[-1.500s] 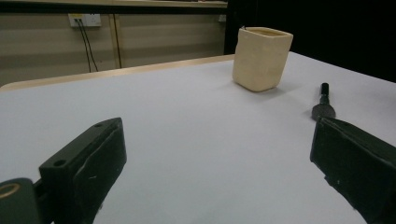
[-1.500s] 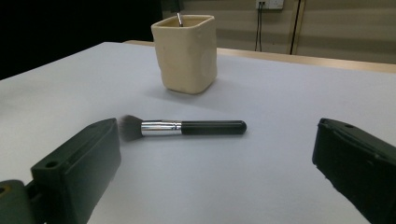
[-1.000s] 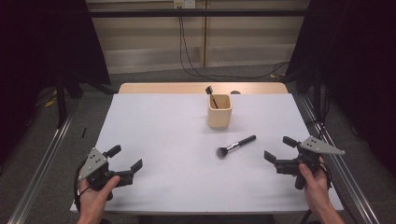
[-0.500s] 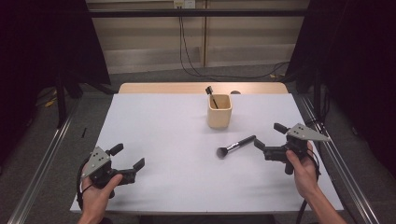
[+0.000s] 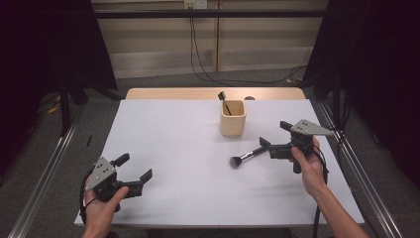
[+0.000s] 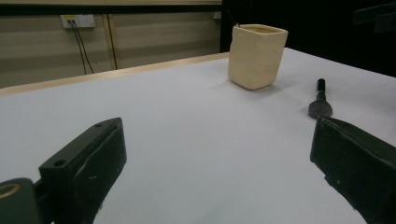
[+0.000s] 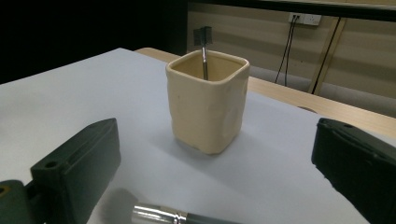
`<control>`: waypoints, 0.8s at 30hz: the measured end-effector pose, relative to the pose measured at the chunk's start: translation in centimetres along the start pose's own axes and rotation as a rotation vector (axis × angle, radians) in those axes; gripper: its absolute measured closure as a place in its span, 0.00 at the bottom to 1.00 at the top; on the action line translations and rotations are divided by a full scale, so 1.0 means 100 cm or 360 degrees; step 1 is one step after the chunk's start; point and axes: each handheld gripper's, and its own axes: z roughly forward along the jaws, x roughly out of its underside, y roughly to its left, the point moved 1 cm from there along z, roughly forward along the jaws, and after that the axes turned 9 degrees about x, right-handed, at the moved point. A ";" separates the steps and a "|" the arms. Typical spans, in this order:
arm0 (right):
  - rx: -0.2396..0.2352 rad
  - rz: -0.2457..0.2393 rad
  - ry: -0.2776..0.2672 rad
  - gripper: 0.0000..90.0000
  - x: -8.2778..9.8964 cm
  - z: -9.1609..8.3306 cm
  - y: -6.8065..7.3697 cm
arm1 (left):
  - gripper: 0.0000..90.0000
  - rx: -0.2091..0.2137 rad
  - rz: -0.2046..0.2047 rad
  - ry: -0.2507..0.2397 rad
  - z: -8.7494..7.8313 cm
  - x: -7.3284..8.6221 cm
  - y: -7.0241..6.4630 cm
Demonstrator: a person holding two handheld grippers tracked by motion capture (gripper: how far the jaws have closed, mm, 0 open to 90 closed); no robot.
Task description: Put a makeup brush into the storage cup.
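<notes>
Makeup brush [image 5: 246, 157] lying flat on the white table [image 5: 178, 139], just in front of the cream cup [image 5: 233, 118], bristle head pointing away from the right gripper [image 5: 271, 144]. That gripper's jaws are spread wide about the handle end — nothing clasped. A second brush [image 5: 224, 100] stands inside the cup. Left gripper [image 5: 134, 173] — far from the cup, at the near left edge, jaws likewise apart and empty.
</notes>
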 end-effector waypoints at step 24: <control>-0.0090 -0.0142 0.0351 0.03 -0.021 0.029 -0.009 | 0.04 0.0005 0.0021 0.0021 0.001 0.000 0.000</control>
